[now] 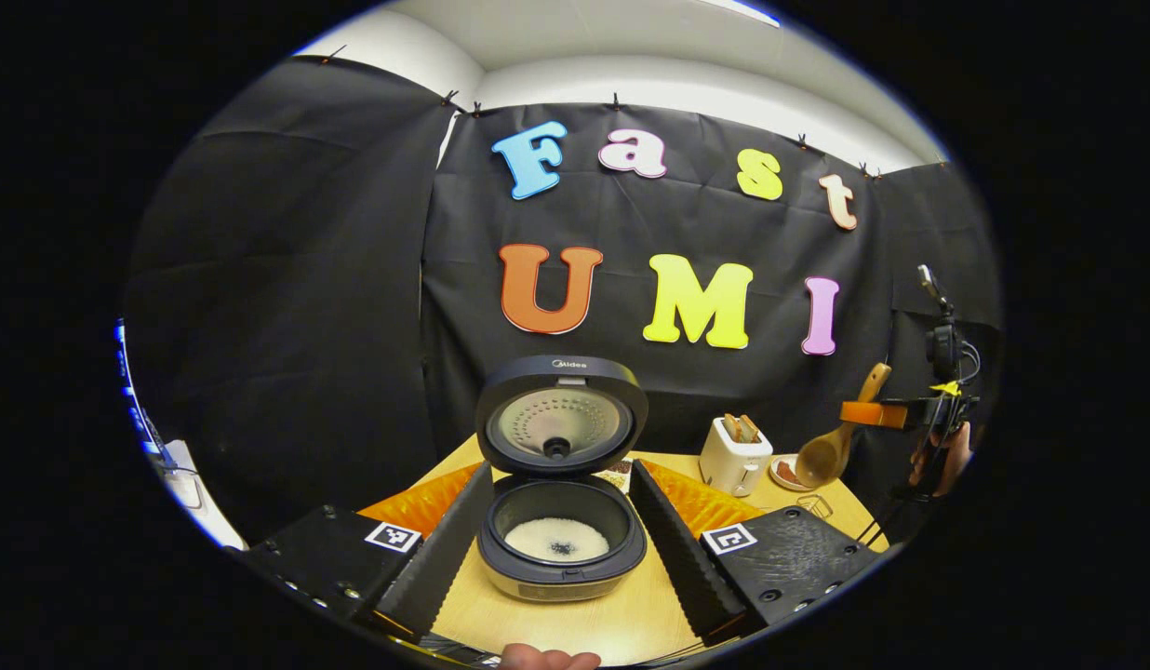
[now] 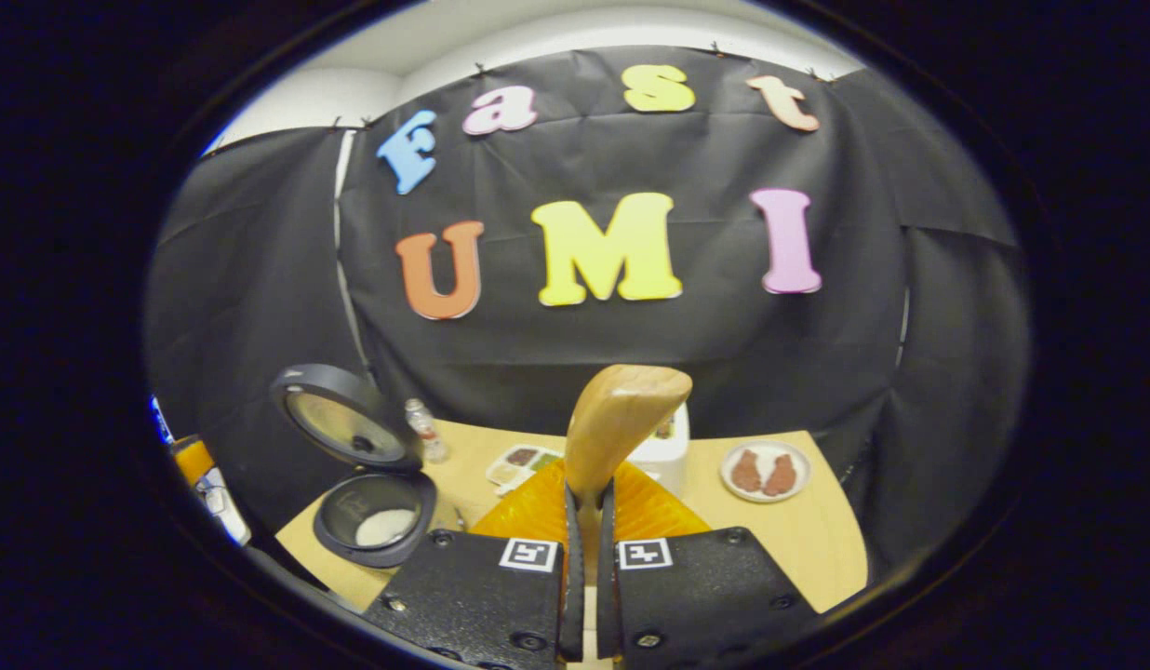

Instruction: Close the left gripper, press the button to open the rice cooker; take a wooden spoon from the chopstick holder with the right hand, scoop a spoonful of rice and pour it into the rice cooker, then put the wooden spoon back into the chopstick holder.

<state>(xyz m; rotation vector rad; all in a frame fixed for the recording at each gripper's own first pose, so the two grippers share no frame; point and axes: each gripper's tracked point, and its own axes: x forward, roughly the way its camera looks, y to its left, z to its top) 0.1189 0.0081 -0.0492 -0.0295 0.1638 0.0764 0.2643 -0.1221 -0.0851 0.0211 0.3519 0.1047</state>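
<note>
Fingers of the right gripper point(image 2: 586, 530) stand almost together and pinch the handle of the wooden spoon point(image 2: 621, 419), whose end rises between them in the right gripper view. The left gripper view shows that gripper point(image 1: 901, 412) off at the right, above the table's right edge, with the spoon point(image 1: 831, 451) hanging bowl-down from it and a hand point(image 1: 947, 456) behind. The left gripper point(image 1: 556, 549) is spread wide, its two fingers either side of the rice cooker point(image 1: 561, 549) without touching it. The cooker sits near the front edge of the wooden table point(image 1: 631, 623), lid point(image 1: 561, 414) swung upright, white rice point(image 1: 556, 540) with a dark speck in the pot. Toward the back right of the table stand a white toaster point(image 1: 735, 456) and, just beside it, a small plate point(image 2: 766, 470) with two brown pieces. An orange cloth point(image 1: 701, 502) lies behind the cooker. A small bottle point(image 2: 426, 430) and a tray of sample dishes point(image 2: 519, 461) sit near the table's back edge.
</note>
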